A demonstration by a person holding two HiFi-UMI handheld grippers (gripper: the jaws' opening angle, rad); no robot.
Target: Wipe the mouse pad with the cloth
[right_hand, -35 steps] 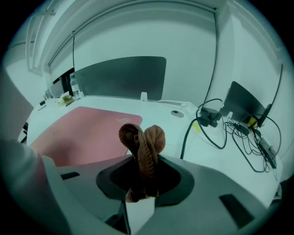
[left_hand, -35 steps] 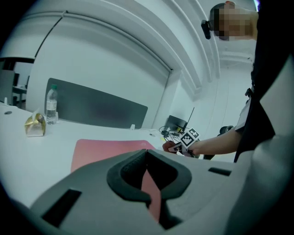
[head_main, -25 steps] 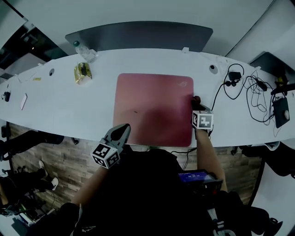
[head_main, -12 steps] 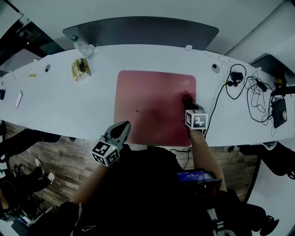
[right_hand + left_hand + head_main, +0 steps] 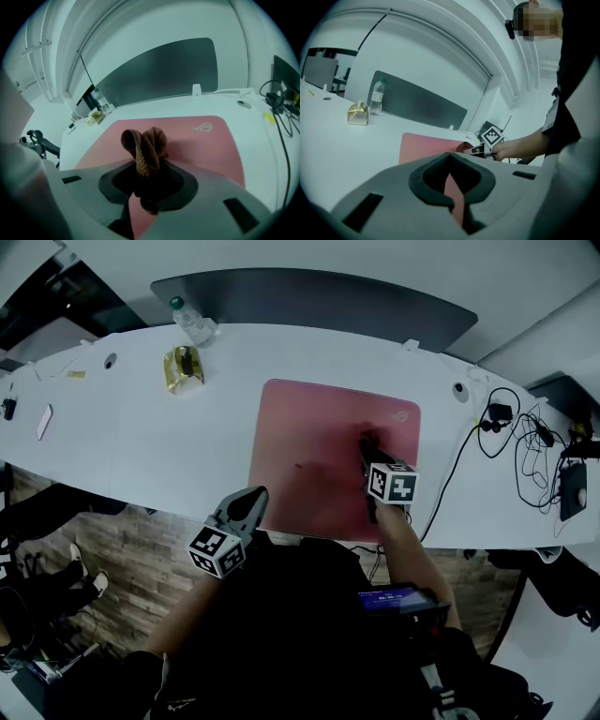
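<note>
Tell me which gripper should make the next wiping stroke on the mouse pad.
Right. The right gripper has its tongs shut on the brown cloth over the pink mouse pad; the left gripper is shut and empty.

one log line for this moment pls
step: wipe | right gripper: shut on cloth, over mouse pad | left gripper: shut, empty

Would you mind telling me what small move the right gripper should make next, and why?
I would probably sweep the cloth left across the pad. The right gripper is shut on the cloth over the pad's right part, and most of the pad's surface lies bare to its left.
</note>
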